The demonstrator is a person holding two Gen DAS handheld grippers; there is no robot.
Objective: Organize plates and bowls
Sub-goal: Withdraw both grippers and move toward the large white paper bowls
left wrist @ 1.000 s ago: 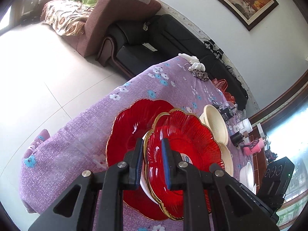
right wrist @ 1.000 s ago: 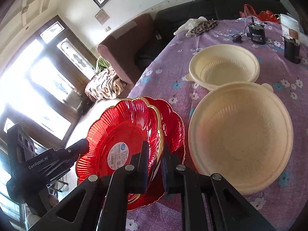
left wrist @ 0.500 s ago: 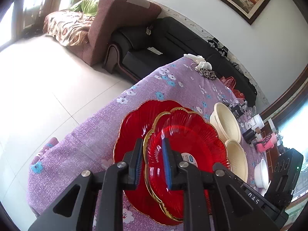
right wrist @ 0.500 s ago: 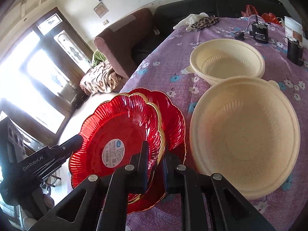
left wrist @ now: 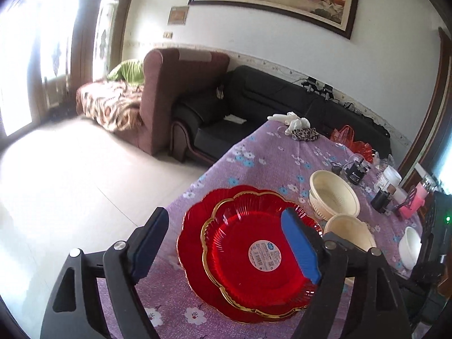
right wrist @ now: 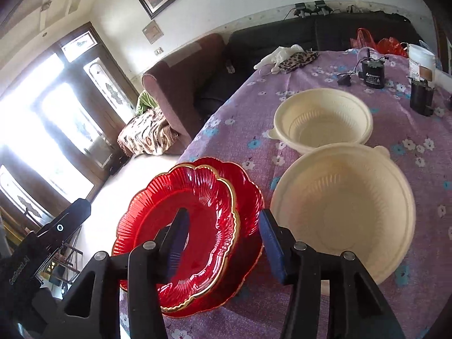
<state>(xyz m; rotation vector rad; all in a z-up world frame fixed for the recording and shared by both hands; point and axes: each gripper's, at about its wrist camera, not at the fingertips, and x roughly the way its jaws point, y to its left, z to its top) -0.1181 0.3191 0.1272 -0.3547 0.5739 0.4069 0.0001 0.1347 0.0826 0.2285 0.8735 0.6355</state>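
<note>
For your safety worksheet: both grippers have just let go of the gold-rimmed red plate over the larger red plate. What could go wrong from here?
1. The gold-rimmed red glass plate sits off-centre on the larger red scalloped plate, so it may slide.
2. Both plates lie near the edge of the purple floral tablecloth; a nudge could tip them off.
3. The open right gripper straddles the rim and could catch it.

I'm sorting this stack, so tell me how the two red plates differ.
The upper red fluted plate with the gold rim is smaller than the lower red scalloped plate. The upper bears a round white sticker; none shows on the lower. The upper rests on the lower. Both are glossy, red and scalloped.
</note>
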